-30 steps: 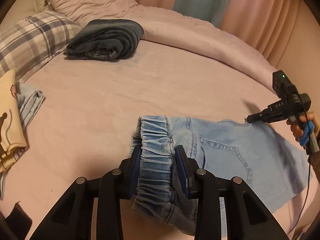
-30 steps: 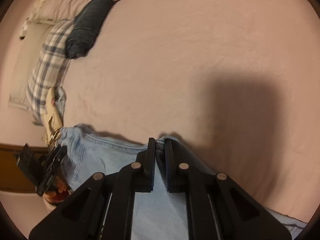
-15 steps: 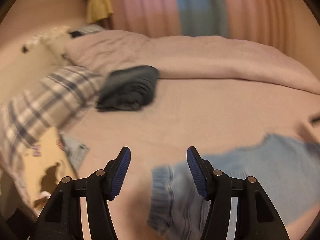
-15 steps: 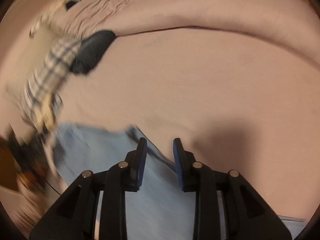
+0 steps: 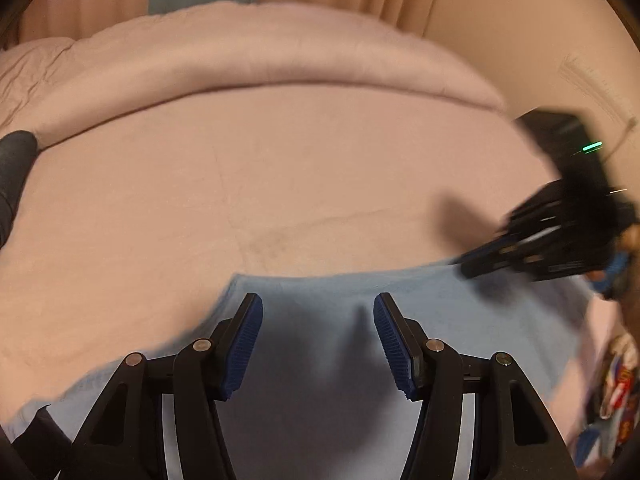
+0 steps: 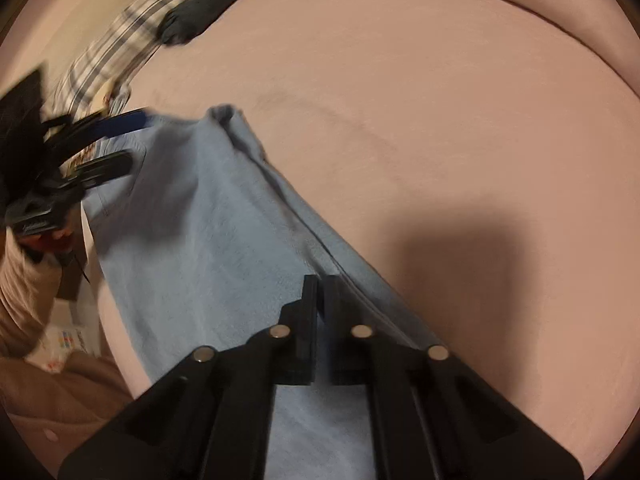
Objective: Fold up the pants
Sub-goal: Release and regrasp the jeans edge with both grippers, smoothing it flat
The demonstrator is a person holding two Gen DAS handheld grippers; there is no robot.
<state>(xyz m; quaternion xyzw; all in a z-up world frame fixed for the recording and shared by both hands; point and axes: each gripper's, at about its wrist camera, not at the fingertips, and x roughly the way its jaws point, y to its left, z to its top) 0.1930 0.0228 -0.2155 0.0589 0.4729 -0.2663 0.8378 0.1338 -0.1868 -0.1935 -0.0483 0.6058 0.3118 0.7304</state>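
Light blue denim pants (image 5: 320, 368) lie flat on the pink bed and also show in the right wrist view (image 6: 208, 240). My left gripper (image 5: 318, 344) is open and empty, hovering over the pants. It shows blurred at the left of the right wrist view (image 6: 96, 144), above the pants' far end. My right gripper (image 6: 320, 308) has its fingers nearly together over the pants' right edge; no cloth shows between them. It shows blurred at the right of the left wrist view (image 5: 472, 264), at the pants' far edge.
The pink bed sheet (image 5: 280, 184) spreads beyond the pants, with a rolled pink duvet (image 5: 256, 60) at the back. Folded dark jeans (image 6: 208, 4) lie by a plaid pillow (image 6: 120, 48) at the far left. Colourful printed cloth (image 5: 616, 392) lies at the right.
My left gripper has let go of the waistband, opened and swung right over the flat pants. My right gripper opened, moved along the pants' edge and has closed again.
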